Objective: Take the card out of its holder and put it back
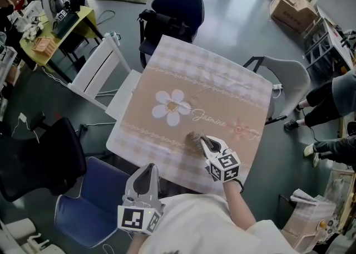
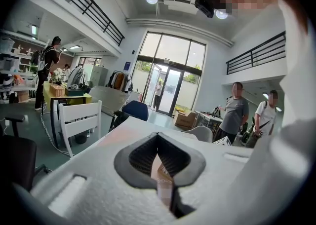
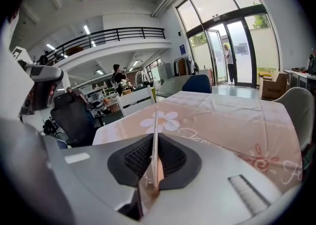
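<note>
My right gripper [image 1: 200,139] rests low over the near part of the tablecloth [image 1: 222,86], its tips at a small greyish card holder [image 1: 192,137]. In the right gripper view the jaws [image 3: 155,137] are shut on a thin flat piece [image 3: 155,162] seen edge-on, apparently that holder. My left gripper [image 1: 148,168] hangs off the table's near edge, close to my body. In the left gripper view its jaws [image 2: 159,142] pinch a small beige card [image 2: 165,182], mostly hidden between the pads.
The tablecloth carries a white flower print [image 1: 171,107]. A white chair [image 1: 103,69] stands at the left, a dark blue chair [image 1: 178,5] at the far side, a grey chair [image 1: 289,80] at the right, a blue seat [image 1: 92,197] near left. A person [image 1: 334,99] sits at the right.
</note>
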`<state>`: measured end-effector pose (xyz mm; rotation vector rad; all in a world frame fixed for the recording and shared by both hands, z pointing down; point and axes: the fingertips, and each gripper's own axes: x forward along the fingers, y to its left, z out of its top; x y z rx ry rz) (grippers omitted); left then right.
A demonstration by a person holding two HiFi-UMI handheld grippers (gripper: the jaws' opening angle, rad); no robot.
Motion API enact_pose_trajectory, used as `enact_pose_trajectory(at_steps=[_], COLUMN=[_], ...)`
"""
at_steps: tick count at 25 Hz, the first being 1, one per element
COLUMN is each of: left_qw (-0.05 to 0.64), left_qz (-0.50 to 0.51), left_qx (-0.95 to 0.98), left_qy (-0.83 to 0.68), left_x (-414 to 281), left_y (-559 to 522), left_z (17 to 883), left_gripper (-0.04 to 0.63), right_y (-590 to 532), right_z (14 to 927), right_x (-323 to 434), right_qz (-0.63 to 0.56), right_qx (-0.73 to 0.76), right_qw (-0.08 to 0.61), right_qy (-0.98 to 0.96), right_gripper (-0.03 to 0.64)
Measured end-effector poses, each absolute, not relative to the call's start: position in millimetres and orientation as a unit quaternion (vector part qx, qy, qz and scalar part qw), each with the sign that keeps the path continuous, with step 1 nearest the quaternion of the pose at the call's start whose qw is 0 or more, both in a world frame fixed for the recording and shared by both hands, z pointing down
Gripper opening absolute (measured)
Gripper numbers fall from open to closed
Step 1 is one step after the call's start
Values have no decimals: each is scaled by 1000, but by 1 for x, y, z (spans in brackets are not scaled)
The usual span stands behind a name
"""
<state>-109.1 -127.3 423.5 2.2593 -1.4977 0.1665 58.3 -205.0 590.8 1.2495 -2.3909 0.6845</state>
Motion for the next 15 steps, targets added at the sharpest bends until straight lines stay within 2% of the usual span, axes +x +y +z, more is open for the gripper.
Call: enact_pose_trajectory(at_steps=[15], left_qw=[211], left_qz=[64], left_qx=[811], left_qy=[-541], left_x=[-108], left_y=[-129], left_z=[424], left_gripper=[0], right_y=[-207], right_z=[584], right_x=[58], right_qz=[243], right_qx=[443], right_qw=[180], right_qy=[-844], right_gripper=[13])
